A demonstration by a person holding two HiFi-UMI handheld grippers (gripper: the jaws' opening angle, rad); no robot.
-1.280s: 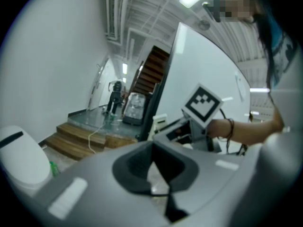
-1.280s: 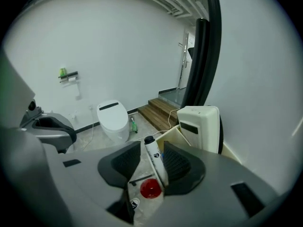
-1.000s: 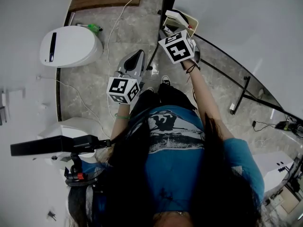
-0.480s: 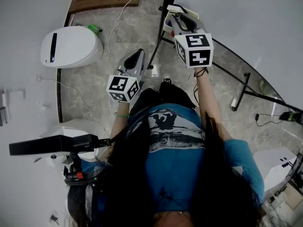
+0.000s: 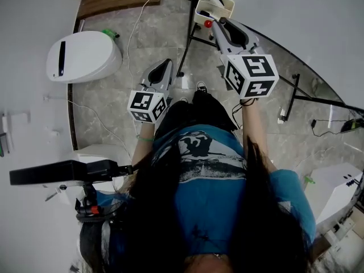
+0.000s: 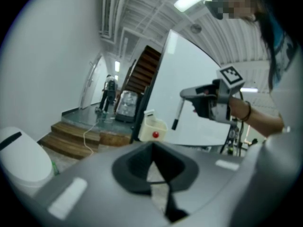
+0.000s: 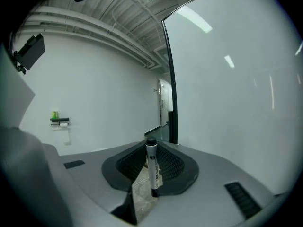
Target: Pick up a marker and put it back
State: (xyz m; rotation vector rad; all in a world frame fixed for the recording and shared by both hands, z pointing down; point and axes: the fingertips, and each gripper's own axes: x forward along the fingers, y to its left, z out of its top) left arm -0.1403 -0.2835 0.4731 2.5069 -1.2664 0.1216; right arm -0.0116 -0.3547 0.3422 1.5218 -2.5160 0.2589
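Right gripper (image 5: 219,23) has come up and away from the body since the earlier frame. It now sits upper middle in the head view, just beside the cream holder (image 5: 223,5). Its jaws have just been closing and now pinch the marker (image 7: 152,167), which stands upright dead centre between them. It's got a white barrel with some dark print, a black cap on top and a dark bottom end. Left gripper (image 6: 151,148) is lower left, jaws together at the tips, nothing in them.
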